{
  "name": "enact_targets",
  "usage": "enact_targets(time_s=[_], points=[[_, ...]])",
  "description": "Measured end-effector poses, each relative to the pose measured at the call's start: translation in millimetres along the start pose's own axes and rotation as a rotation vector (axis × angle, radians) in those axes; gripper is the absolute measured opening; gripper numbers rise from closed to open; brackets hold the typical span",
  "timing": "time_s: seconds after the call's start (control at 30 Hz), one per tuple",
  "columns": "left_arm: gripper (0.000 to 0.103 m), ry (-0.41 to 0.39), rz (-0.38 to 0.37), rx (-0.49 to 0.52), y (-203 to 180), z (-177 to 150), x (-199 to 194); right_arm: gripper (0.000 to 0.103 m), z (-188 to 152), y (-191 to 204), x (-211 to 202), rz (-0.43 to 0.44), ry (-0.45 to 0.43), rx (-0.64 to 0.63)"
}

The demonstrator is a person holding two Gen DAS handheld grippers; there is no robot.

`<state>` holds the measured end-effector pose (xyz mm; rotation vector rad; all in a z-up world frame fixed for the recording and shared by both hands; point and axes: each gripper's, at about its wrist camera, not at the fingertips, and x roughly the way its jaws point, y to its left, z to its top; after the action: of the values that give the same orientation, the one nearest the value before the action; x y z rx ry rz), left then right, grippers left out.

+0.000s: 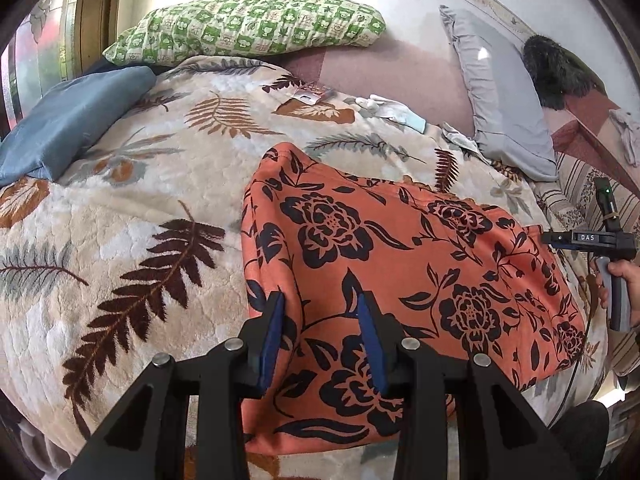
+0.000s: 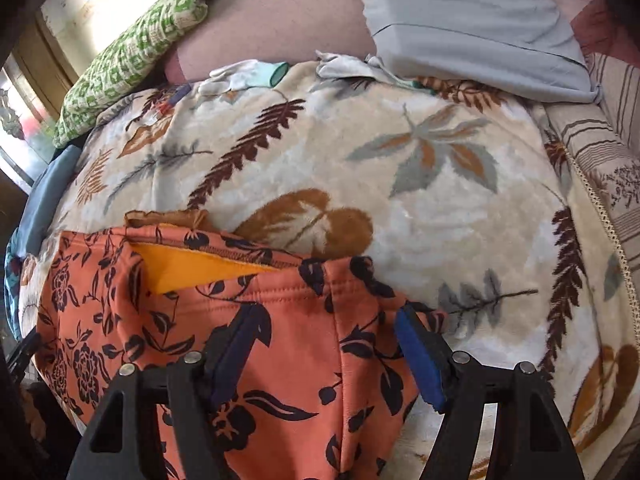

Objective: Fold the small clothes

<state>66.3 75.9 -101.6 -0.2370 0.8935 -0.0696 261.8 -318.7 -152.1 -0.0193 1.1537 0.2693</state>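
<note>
Beneath both claws spreads the bed, covered by a cream blanket (image 1: 132, 184) printed with brown, rust and grey fern leaves. On that blanket, directly under and ahead of the left claw (image 1: 320, 300), lies the orange garment (image 1: 400, 264) with its black flower print, laid out flat and reaching away to the right. The left claw's blue-padded fingers (image 1: 272, 340) stand apart over the garment's near edge, with cloth showing between them, not pinched. In the right wrist view the right claw (image 2: 328, 316) is likewise spread wide over the garment's stitched edge, one pad above the cloth and the other at its right-hand border; whether the pads touch the cloth cannot be told. Left of that claw a plain yellow-orange lining (image 2: 188, 268) shows in a triangle. Far ahead of the left claw sit a green checked pillow (image 1: 248, 28), a grey pillow (image 1: 504, 92) to the right and a blue cushion (image 1: 68, 120) to the left. Small pale clothes (image 1: 392, 110) lie between them, beyond the garment. At the right edge of the left wrist view a hand (image 1: 624, 280) grips the other tool's handle, whose label reads "DAS" (image 1: 587, 237).
</note>
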Motion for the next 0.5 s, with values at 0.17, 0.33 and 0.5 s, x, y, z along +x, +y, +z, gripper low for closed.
enact_targets(time_s=[0.17,0.33,0.5], points=[[0.038,-0.006,0.014,0.016,-3.4,2.0,-8.6,0.022,-8.5,24.3,28.1,-0.132,0.052,-0.106],[0.038,-0.005,0.016,0.039,-9.2,1.6,-10.7,0.012,-11.0,-4.5,-3.7,-0.27,-0.035,-0.016],[0.039,0.009,0.008,0.047,-15.9,1.2,-5.3,0.013,-31.2,-44.2,-15.2,-0.091,-0.077,0.181]])
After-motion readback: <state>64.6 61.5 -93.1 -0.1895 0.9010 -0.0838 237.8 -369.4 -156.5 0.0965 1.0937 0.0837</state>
